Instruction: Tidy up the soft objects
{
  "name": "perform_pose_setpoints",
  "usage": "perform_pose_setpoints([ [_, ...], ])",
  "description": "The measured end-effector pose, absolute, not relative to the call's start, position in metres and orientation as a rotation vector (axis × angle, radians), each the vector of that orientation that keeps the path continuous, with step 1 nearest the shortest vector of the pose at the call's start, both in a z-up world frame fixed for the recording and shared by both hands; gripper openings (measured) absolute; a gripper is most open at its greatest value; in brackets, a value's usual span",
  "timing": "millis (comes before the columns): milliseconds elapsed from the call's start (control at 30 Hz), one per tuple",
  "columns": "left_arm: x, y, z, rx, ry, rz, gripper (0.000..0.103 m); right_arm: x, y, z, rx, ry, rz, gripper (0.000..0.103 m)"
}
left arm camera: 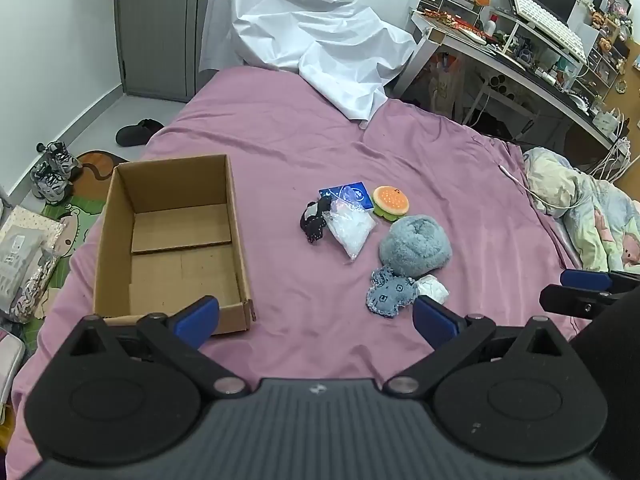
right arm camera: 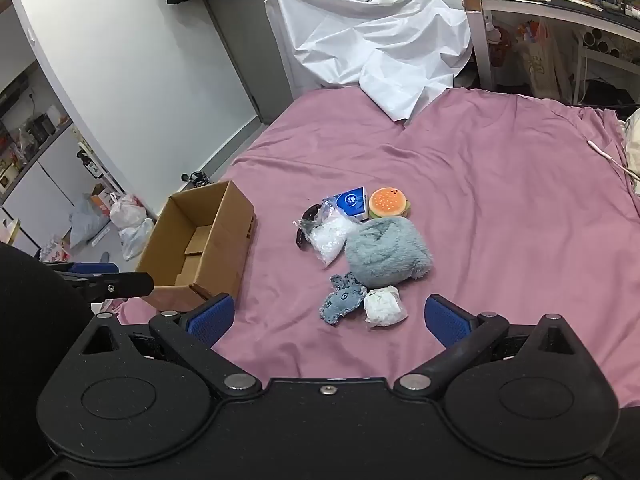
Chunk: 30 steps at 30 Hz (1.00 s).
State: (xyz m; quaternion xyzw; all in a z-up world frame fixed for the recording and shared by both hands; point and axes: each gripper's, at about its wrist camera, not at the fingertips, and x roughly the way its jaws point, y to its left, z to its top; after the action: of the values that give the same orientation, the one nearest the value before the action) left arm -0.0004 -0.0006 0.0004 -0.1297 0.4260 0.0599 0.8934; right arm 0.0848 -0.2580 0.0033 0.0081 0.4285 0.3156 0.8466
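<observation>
Left wrist alone shows sneakers (left arm camera: pixel 52 172), perhaps two.

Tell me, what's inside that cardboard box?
Nothing soft yet: the box shows only its bare cardboard bottom and loose inner flaps. The near wall hides its closest corner in the right view.

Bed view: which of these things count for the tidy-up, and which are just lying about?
Job:
cardboard box
fluffy blue-grey bundle
denim plush
burger plush
white wad
clear bag
tissue pack
black item

Lying about:
white sheet
sneakers
</observation>
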Motion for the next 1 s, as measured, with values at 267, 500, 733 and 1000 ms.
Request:
perform_pose_setpoints([
  [267, -0.0026, 0.0032, 0.0008, -0.267, 0.888, 0.127, 0.102, 0.0838, -0.2617, 0.002, 0.018, 0.899, 0.662, 0.102],
  [500, -0.0025, 0.0037, 0.0026, -0.267, 0.893, 0.126, 0.102, 0.0832, -0.2637, 0.0021, 0.023, 0.904, 0.659, 0.102],
  [733, 0.0028, 0.0, -0.001, -0.262, 0.9, 0.134, 0.102, 0.0853, -0.2612, 0.0024, 0.022, 0.908, 0.646, 0.102],
  [1000, 0.0046, 0.0002, -0.0026, -0.26, 0.907, 0.131, 0.102, 0.087, -0.2615, 0.0011, 0.026, 0.911, 0.644, 0.102],
])
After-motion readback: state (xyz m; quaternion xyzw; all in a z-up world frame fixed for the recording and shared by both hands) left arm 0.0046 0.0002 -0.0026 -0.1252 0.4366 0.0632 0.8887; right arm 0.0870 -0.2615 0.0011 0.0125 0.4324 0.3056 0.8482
